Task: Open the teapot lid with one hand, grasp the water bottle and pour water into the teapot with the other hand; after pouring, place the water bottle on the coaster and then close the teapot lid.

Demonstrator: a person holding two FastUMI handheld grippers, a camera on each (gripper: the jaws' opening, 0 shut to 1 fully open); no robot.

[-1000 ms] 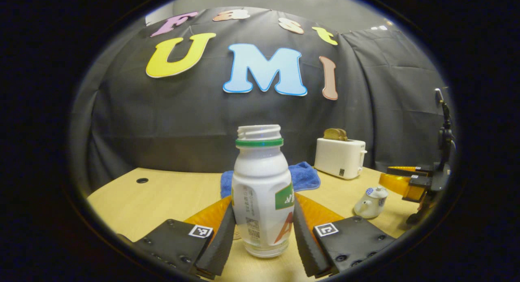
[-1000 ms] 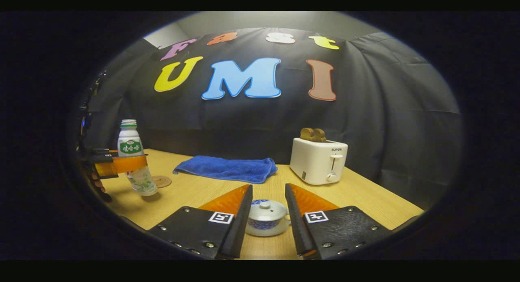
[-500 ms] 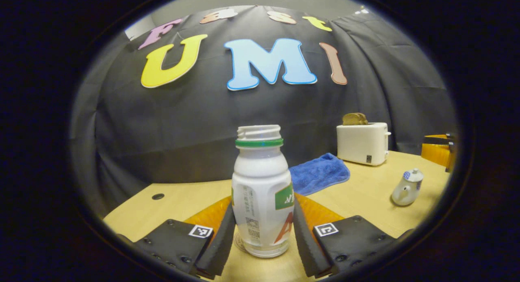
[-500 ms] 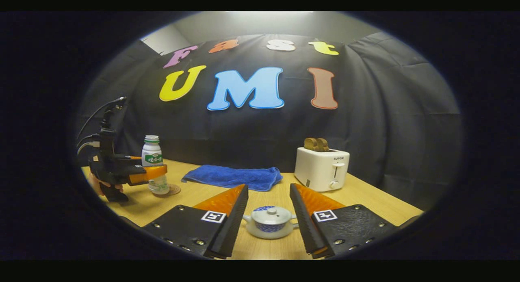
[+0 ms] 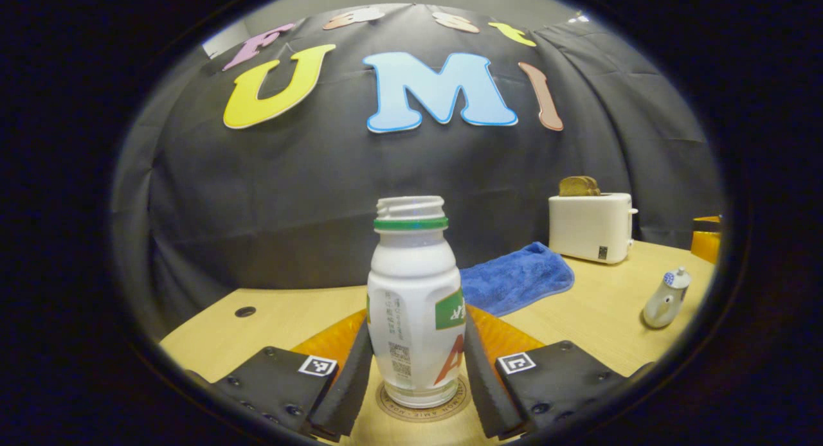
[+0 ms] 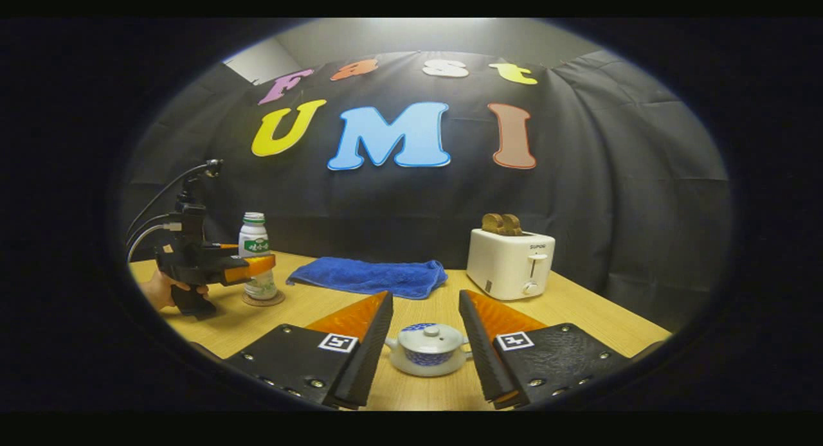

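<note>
Logging the left gripper view first: my left gripper point(image 5: 418, 369) has both fingers pressed to the sides of one water bottle point(image 5: 415, 304), uncapped, at lower centre of the frame. One second ago the bottle's base hung above bare table; now it sits inside the ring of one coaster point(image 5: 421, 407) at the bottom edge. I judge the bottle placed as the task asks, with release still owed. Also counted in this view: one teapot point(image 5: 665, 298) at far right, lid on; one blue towel point(image 5: 517, 276) right of centre; one toaster point(image 5: 591, 226) at upper right, bread in its slot; one wooden table point(image 5: 283, 317).

Right gripper view next: my right gripper point(image 6: 426, 343) stands open, its two fingers either side of the teapot point(image 6: 427, 349) at bottom centre without touching it, holding nothing. The lid point(image 6: 429, 335) rests on the pot, as it did one second ago, so the lid already lies as the task's end wants. At middle left, the left gripper point(image 6: 247, 269), held by one hand point(image 6: 161, 290), clasps the bottle point(image 6: 257, 266) upright on the coaster point(image 6: 262, 299). One towel point(image 6: 366, 276), one toaster point(image 6: 511, 263).
</note>
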